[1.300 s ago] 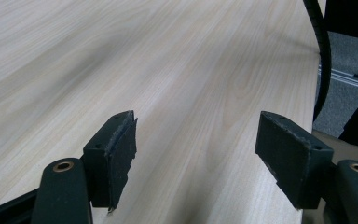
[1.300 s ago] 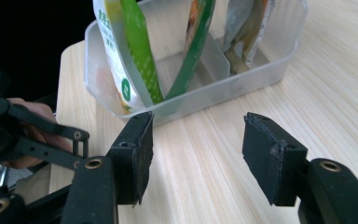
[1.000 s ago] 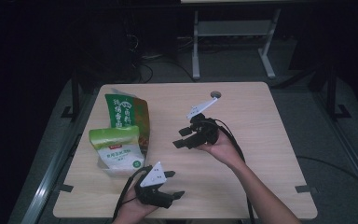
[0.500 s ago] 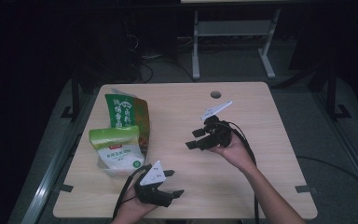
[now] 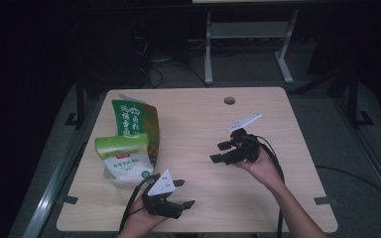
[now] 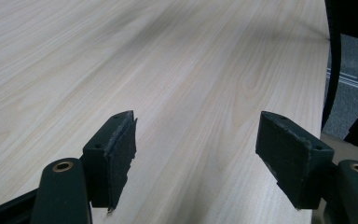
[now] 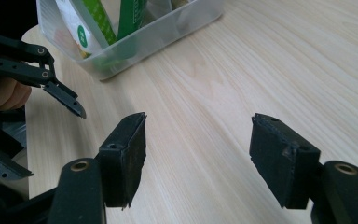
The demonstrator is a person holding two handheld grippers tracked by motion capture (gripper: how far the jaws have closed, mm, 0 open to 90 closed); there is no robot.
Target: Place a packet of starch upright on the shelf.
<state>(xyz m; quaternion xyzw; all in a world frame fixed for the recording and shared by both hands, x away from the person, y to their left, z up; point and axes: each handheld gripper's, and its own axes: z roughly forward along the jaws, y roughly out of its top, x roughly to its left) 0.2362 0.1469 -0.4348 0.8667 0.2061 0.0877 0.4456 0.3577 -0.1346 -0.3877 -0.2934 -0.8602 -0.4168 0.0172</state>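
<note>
A tall green bag and a white bag with a green top stand together at the table's left. In the right gripper view they sit in a clear plastic bin. My left gripper rests near the front edge, just right of the white bag, open with only bare wood between its jaws. My right gripper hovers over the table's middle right, pointing left toward the bags. Its jaws have just been opening and nothing is between them.
The light wooden table has a round cable hole near its far edge. One of the left gripper's fingers shows at the left of the right gripper view. A metal desk frame stands on the dark floor beyond.
My right gripper has moved to the right, away from the bags and a little nearer the person, and its jaws have spread slightly. The left gripper has not moved.
</note>
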